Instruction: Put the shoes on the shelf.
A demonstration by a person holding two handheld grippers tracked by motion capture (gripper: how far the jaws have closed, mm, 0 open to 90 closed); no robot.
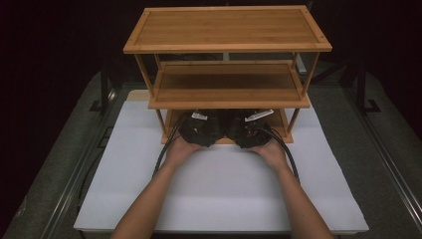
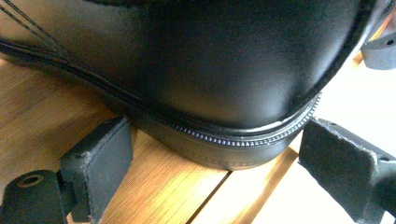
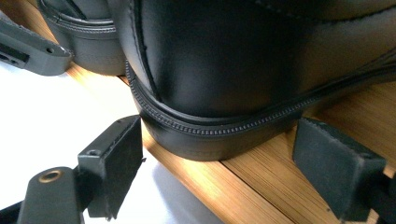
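Two black leather shoes stand heel-out on the bottom shelf (image 1: 225, 141) of a bamboo rack. The left shoe's heel (image 2: 224, 70) sits between the jaws of my left gripper (image 2: 217, 161), which is open, with its pads just off the sole on both sides. My right gripper (image 3: 224, 163) is also open and straddles the right shoe's heel (image 3: 243, 60); its left pad is close to the sole and its right pad stands apart. In the high view, the left gripper (image 1: 204, 128) and the right gripper (image 1: 246, 130) sit side by side at the shelf's front edge.
The rack's middle shelf (image 1: 226, 84) hangs low over both grippers, and its top shelf (image 1: 226, 27) is bare. A white mat (image 1: 224, 184) covers the table in front. The rack's thin posts (image 1: 161, 124) stand at either side. The left shoe's heel (image 3: 84, 32) lies close beside the right one.
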